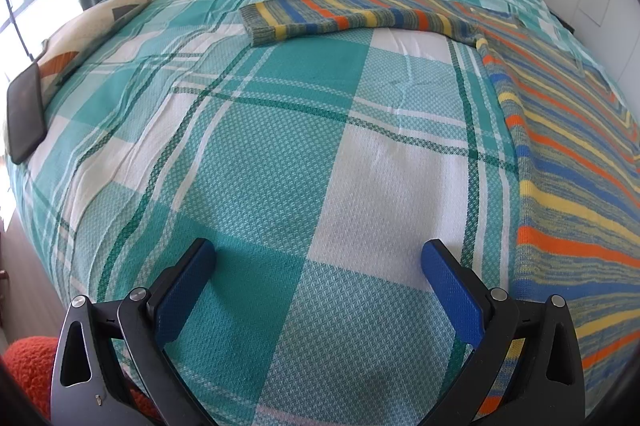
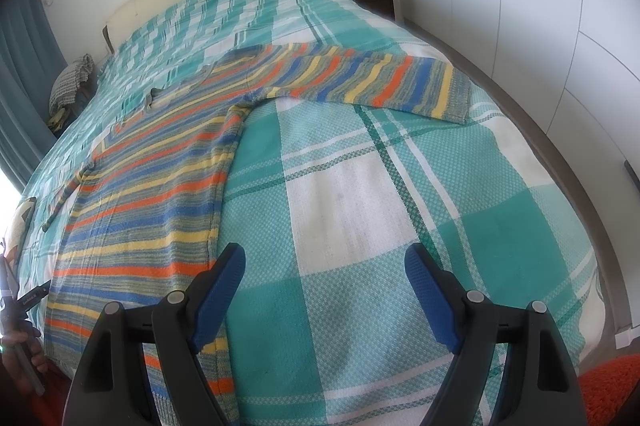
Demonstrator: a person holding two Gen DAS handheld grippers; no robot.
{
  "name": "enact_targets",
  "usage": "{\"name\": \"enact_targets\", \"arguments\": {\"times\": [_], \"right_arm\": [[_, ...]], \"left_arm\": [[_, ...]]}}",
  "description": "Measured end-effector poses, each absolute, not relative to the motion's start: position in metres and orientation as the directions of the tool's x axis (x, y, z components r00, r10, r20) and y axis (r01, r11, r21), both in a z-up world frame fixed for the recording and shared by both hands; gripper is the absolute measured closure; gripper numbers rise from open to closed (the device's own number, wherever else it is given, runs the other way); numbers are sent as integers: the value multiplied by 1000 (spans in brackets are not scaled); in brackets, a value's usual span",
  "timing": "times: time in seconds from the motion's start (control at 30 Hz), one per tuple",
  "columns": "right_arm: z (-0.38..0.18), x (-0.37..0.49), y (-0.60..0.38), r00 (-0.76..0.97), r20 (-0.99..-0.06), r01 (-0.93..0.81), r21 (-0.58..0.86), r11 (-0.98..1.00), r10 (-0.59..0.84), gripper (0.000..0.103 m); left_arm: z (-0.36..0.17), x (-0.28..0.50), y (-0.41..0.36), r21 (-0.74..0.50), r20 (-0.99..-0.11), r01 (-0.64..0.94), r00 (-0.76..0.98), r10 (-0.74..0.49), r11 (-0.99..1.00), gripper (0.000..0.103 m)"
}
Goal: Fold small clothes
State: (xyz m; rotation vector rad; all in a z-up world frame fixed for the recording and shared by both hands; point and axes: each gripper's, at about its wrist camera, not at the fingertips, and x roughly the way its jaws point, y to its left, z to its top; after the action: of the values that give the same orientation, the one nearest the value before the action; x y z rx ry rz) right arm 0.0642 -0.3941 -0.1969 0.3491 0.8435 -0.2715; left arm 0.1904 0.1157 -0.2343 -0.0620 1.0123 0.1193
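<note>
Striped sweater (image 2: 160,186) lies flat (sleeves outspread).

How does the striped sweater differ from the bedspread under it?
The sweater has narrow orange, blue and yellow stripes; the bedspread has big teal and white checks. The sweater covers only part of the bed, sleeves spread; the bedspread covers all of it. Both lie flat.
</note>
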Motion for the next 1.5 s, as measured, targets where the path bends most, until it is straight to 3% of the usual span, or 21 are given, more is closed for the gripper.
{"name": "enact_targets", "arguments": {"times": [1.5], "right_arm": [[-198,63,-396,637,-765,375,203,905,-92,21]], "left_arm": [[-233,190,116,0,-848,-129,525,68,992,0]]}}
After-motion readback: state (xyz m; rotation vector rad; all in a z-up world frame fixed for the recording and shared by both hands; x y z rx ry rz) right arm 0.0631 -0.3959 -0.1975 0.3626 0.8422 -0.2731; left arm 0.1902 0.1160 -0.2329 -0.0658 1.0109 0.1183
